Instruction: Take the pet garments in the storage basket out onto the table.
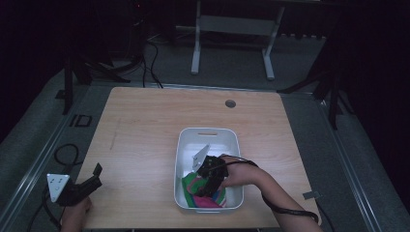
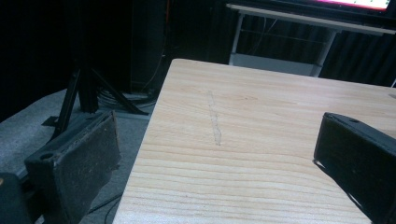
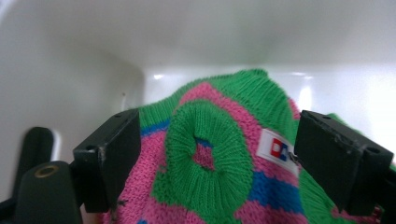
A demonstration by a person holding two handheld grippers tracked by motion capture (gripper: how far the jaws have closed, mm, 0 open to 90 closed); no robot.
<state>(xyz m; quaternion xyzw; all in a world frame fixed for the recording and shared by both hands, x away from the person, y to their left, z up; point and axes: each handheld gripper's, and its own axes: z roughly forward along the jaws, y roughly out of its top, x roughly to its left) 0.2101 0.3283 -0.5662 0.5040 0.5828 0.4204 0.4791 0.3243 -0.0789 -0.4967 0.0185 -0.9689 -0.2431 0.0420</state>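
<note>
A knitted garment [image 1: 209, 192] [image 3: 215, 158] in green, pink and blue stripes lies crumpled inside a white plastic bin [image 1: 186, 145] [image 3: 196, 42], at the bin's near end, pressed toward its near wall. A round ribbed green opening [image 3: 205, 158] faces up, with a small white label [image 3: 276, 150] printed in red and blue just beside it. The far half of the bin is bare.

A: What lies between the two black jaws of the right gripper [image 3: 212, 158]?

B: A knitted garment with green, pink and blue stripes [image 3: 219, 172], its green ribbed opening facing up. The jaws stand apart. Behind is the white plastic tub wall [image 3: 196, 37].
</note>
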